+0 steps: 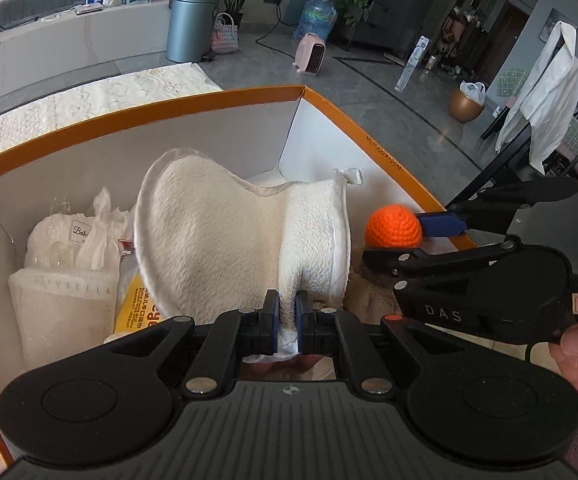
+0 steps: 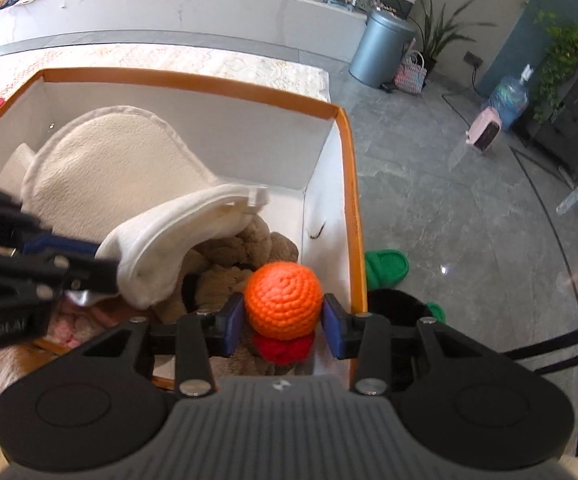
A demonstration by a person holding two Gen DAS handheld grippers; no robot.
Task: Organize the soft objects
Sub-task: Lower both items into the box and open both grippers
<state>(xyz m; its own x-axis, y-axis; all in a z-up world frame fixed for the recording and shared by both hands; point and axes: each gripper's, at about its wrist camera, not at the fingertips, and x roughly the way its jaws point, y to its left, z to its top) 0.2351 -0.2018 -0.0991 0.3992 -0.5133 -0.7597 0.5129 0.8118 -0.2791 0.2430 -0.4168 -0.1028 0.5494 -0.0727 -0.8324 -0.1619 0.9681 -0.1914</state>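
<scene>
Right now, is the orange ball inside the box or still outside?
Inside, held above the contents: the orange ball sits between the right gripper pads, within the box walls.

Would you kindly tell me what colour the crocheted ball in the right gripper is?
Bright orange; the crocheted ball shows best in the right wrist view.

the orange-rimmed box (image 2: 345,168) is crowded: its left part is taken up by packets (image 1: 65,264), its middle is covered by the white mitt (image 1: 217,240), and its near right corner is filled by a brown plush (image 2: 233,256). bare floor is left only in the far right corner (image 2: 285,200), hemmed by the box walls
</scene>
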